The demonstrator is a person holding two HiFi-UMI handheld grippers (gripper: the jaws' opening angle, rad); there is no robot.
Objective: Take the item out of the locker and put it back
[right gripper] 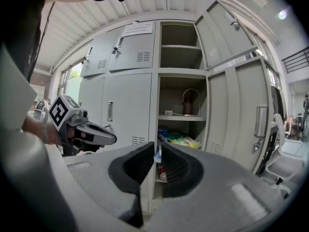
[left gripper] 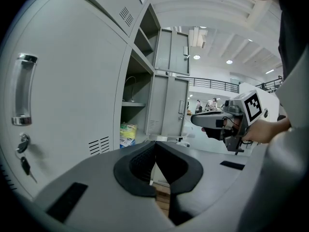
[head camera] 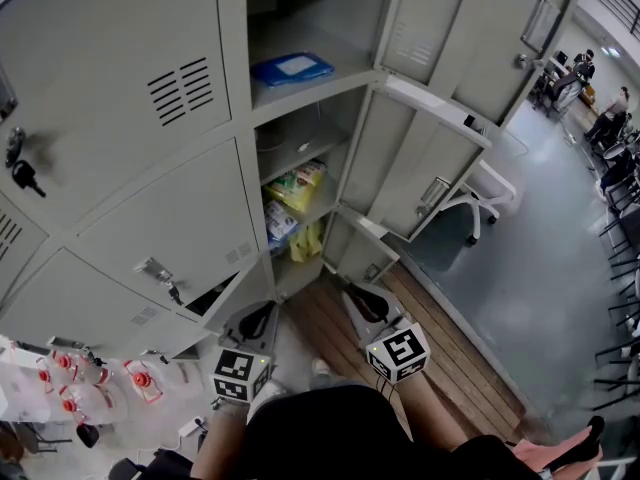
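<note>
Office hall: steel lockers (head camera: 120,148), swivel chair (head camera: 492,190).

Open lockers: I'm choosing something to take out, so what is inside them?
A blue packet lies on the upper shelf; yellow-green bags and a yellow bag sit lower. Shadowed back corners stay unseen.

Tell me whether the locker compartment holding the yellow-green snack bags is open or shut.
Open. Its door swings out to the right, and the bags lie exposed inside.
</note>
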